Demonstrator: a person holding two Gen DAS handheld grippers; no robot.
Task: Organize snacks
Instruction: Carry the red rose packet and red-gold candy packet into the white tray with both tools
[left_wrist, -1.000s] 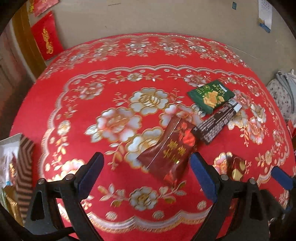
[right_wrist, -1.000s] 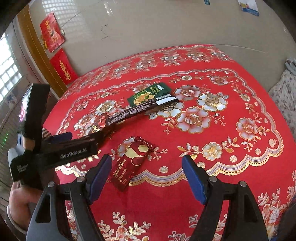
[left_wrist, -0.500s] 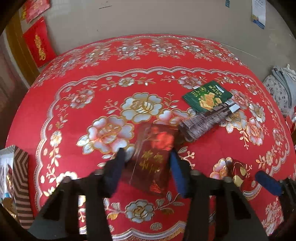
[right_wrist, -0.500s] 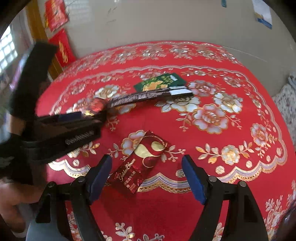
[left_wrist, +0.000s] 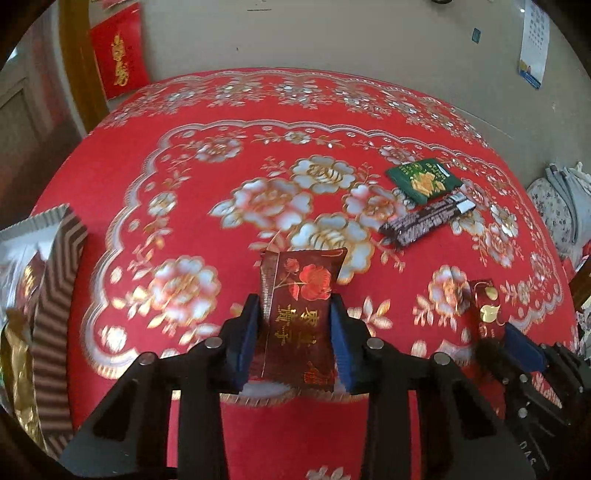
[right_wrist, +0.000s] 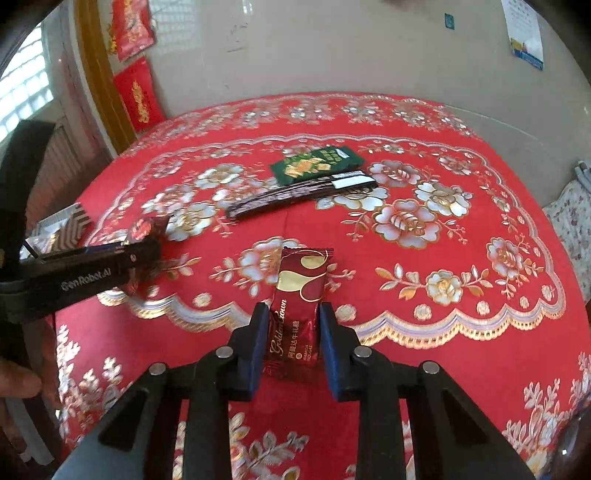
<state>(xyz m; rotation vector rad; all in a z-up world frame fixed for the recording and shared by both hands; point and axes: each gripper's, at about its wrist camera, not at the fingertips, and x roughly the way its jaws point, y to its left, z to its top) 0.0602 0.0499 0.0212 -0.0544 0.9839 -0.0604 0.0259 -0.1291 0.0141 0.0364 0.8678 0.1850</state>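
Note:
My left gripper (left_wrist: 295, 332) is shut on a dark red flower-printed snack packet (left_wrist: 301, 295), held above the red floral tablecloth (left_wrist: 184, 192). My right gripper (right_wrist: 290, 336) is shut on a dark red and gold Golden Crown bar (right_wrist: 299, 291); that bar also shows at the right of the left wrist view (left_wrist: 487, 302). A green snack packet (left_wrist: 423, 181) and a long dark brown bar (left_wrist: 424, 221) lie farther back on the table; both also show in the right wrist view: the green packet (right_wrist: 317, 164), the brown bar (right_wrist: 295, 195).
A brown-and-white striped box (left_wrist: 55, 295) with gold-wrapped items stands at the table's left edge; it also shows in the right wrist view (right_wrist: 70, 229). A wall (left_wrist: 332, 37) stands behind the table. Patterned fabric (left_wrist: 554, 210) lies at the right.
Both grippers were open a second ago. The left one has closed on the flower-printed packet and lifted it; the right one has closed on the Golden Crown bar.

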